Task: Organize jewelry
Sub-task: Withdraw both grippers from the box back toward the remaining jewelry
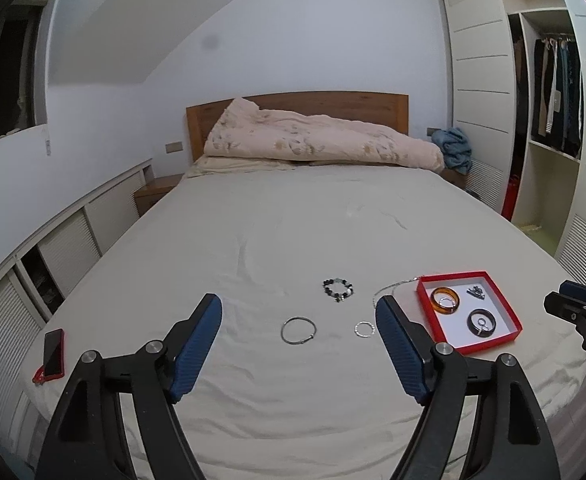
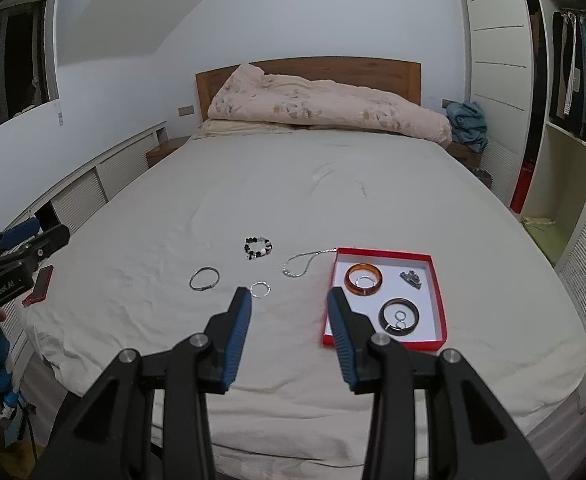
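A red tray [image 2: 437,276] with a white floor lies on the bed and also shows in the left wrist view [image 1: 511,314]. It holds an amber bangle [image 2: 363,278], a dark bangle [image 2: 398,315] with small rings inside, and a grey clip [image 2: 411,279]. Loose on the sheet lie a silver bangle [image 2: 204,278], a thin silver hoop [image 2: 260,289], a black-and-white bead bracelet [image 2: 258,248] and a silver chain [image 2: 299,266]. My left gripper [image 1: 299,304] is open and empty above the sheet near the silver bangle [image 1: 298,330]. My right gripper [image 2: 289,294] is open and empty, left of the tray.
A red phone [image 1: 52,354] lies near the bed's left edge. A folded pink duvet [image 1: 317,140] sits at the wooden headboard. Low louvred cabinets [image 1: 69,244] run along the left, a wardrobe [image 1: 549,120] with hanging clothes on the right.
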### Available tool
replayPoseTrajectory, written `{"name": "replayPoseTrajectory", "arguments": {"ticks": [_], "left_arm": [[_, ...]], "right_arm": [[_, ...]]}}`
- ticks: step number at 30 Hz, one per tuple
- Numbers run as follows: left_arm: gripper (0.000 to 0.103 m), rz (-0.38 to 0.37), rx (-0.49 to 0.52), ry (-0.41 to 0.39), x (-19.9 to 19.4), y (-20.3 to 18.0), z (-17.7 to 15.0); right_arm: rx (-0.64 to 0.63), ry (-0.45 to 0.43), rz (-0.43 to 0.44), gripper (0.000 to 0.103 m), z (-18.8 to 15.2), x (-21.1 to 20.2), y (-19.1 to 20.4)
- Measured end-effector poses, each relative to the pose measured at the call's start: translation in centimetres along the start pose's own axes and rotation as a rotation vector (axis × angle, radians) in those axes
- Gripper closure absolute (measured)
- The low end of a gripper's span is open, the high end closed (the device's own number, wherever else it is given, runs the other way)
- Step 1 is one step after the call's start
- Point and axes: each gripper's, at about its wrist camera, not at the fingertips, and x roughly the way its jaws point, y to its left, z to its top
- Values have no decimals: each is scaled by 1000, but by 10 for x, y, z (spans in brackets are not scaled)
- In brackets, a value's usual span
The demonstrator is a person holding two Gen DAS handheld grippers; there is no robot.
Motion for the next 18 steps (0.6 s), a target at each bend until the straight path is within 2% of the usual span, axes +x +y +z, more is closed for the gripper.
{"name": "replayPoseTrajectory", "arguments": {"ticks": [7, 18], "left_arm": [[24, 17, -7, 31, 11, 3, -5], [23, 73, -19, 161, 64, 15, -21]], "right_arm": [[12, 21, 5, 65, -2, 13, -1], [27, 100, 56, 65, -8, 61, -7]]}}
